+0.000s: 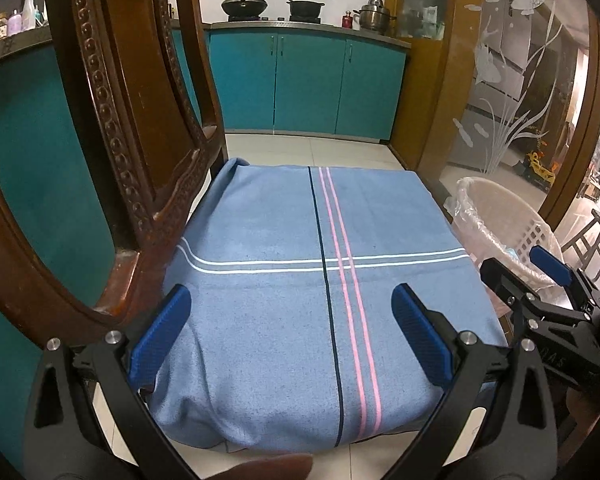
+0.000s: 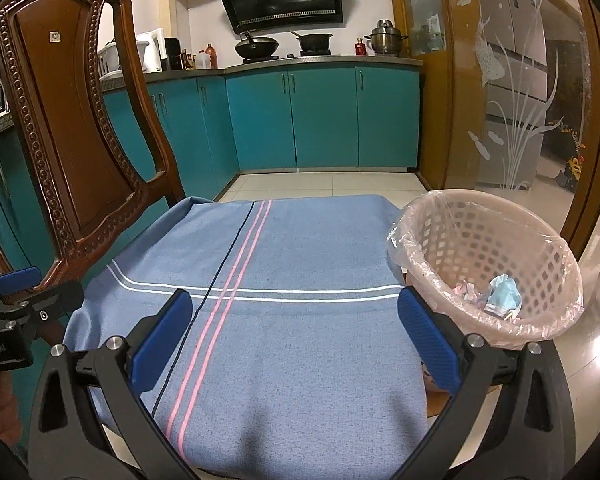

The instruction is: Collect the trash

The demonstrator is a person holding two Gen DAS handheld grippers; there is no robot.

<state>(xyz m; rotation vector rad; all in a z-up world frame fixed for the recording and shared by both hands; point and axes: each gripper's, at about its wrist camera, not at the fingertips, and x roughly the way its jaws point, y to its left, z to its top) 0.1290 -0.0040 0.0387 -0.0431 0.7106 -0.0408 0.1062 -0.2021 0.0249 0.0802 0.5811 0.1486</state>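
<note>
A pink lattice trash basket lined with a clear bag stands on the floor right of the chair seat; it also shows in the left wrist view. Crumpled blue and pale trash lies at its bottom. My left gripper is open and empty above the front of the blue striped cloth covering the seat. My right gripper is open and empty above the same cloth, left of the basket. No trash shows on the cloth.
The carved wooden chair back rises at the left. Teal kitchen cabinets and a stove with pots stand behind. A frosted glass door is at the right. Tiled floor lies beyond the seat.
</note>
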